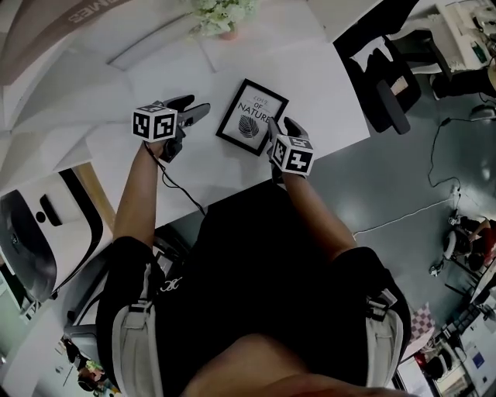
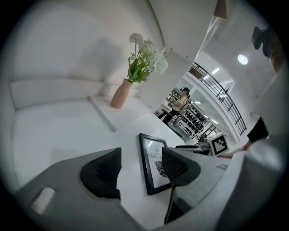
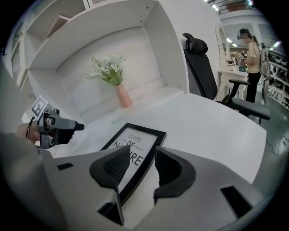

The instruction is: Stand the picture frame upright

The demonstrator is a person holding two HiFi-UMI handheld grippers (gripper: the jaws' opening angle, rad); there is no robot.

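A black picture frame (image 1: 252, 116) with a leaf print and the words "LOVE OF NATURE" lies flat on the white table (image 1: 325, 85). My right gripper (image 1: 282, 129) is at the frame's near right corner. In the right gripper view its jaws stand open (image 3: 137, 170) with the frame's (image 3: 133, 143) right edge running between them. My left gripper (image 1: 195, 106) hovers open just left of the frame, a short gap away. In the left gripper view the frame (image 2: 151, 163) shows between and behind the open jaws (image 2: 141, 170).
A pink vase of white flowers (image 1: 221, 17) stands at the table's back, against the white alcove wall (image 3: 113, 49). A black office chair (image 1: 384, 81) is right of the table. The table's front edge (image 1: 232, 194) lies close to my body. A person (image 3: 251, 45) stands far off.
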